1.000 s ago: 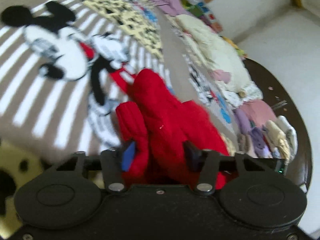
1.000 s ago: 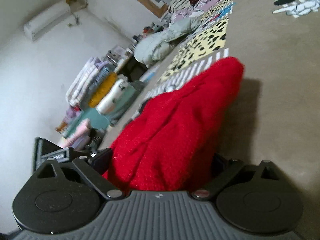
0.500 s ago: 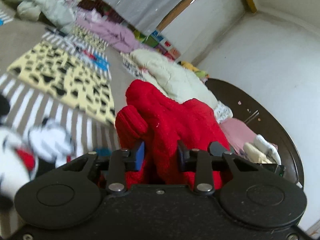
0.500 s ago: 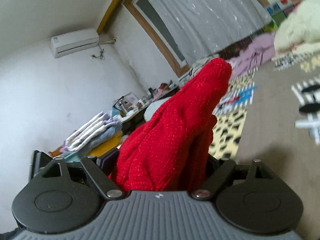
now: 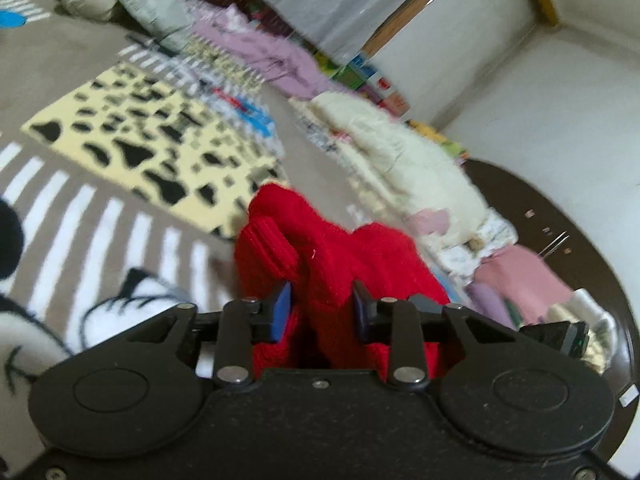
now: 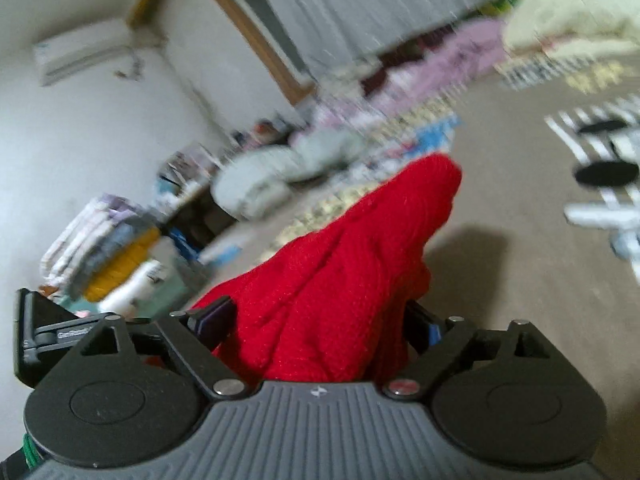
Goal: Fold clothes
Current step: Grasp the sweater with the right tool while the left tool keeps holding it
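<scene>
Both the left gripper (image 5: pixel 320 306) and right gripper (image 6: pixel 320 320) clamp the bunched red knitted garment (image 5: pixel 340 252) between their fingers; folding looks barely begun.

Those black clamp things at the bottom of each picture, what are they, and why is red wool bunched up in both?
They are two hand-held grippers; a person carries one in each hand, with no robot arm. Each carries a wide-angle camera looking forward along its two fingers, so one picture comes from the left gripper and the other from the right gripper. Each is shut on a red knitted garment, lifted for folding; whether it is one garment cannot be told. Below is a brown patterned blanket. Folded clothes are stacked by the wall.
</scene>
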Action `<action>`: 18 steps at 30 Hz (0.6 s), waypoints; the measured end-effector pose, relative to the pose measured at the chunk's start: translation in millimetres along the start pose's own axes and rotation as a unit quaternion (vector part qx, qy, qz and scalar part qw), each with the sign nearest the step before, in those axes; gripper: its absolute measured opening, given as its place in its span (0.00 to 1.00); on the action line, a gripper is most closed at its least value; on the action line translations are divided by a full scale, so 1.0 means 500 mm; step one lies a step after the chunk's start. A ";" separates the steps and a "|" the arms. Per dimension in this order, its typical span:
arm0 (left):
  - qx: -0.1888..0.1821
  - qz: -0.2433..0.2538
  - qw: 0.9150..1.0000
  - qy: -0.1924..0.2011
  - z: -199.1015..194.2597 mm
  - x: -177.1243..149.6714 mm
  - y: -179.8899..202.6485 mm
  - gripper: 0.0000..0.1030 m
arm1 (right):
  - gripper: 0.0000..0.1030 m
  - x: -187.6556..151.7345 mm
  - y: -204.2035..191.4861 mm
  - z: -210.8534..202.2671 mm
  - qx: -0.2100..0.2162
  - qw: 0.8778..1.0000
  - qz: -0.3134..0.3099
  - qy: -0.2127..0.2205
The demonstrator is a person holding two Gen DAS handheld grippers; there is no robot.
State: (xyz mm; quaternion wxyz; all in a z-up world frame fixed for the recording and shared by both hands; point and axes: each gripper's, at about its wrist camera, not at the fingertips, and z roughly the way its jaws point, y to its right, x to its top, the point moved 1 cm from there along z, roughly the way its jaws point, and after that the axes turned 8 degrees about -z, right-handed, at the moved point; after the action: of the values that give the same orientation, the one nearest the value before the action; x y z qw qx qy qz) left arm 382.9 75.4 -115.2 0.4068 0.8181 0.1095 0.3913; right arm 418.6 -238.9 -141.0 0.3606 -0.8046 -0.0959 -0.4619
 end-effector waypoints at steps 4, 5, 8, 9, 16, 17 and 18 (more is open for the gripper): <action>-0.004 -0.019 1.000 0.010 -0.012 0.012 -0.010 0.62 | 0.90 0.010 0.024 -0.019 0.001 0.999 0.037 0.015; -0.004 -0.022 1.000 0.017 -0.018 0.017 -0.010 0.62 | 0.92 0.015 0.031 -0.028 -0.001 0.999 0.042 0.025; 0.003 -0.025 0.999 0.028 -0.026 0.030 -0.016 0.63 | 0.95 0.022 0.071 -0.049 -0.011 0.995 0.078 0.057; 0.002 -0.029 0.999 0.028 -0.025 0.033 -0.018 0.63 | 0.95 0.019 0.087 -0.051 -0.009 0.993 0.095 0.064; 0.008 -0.049 0.999 0.004 0.017 0.037 -0.024 0.63 | 0.88 0.010 0.132 -0.031 0.010 0.987 0.137 0.081; 0.009 -0.051 0.999 -0.001 0.025 0.035 -0.025 0.63 | 0.87 0.010 0.133 -0.024 0.014 0.987 0.138 0.079; 0.010 -0.053 0.999 -0.005 0.032 0.034 -0.025 0.63 | 0.87 0.011 0.132 -0.017 0.016 0.988 0.135 0.073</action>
State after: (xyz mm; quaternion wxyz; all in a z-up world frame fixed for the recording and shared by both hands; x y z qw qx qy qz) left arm 407.7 82.7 -121.1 0.4190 0.8174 0.1544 0.3639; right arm 448.2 -293.4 -166.3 0.4383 -0.7686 0.0332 -0.4647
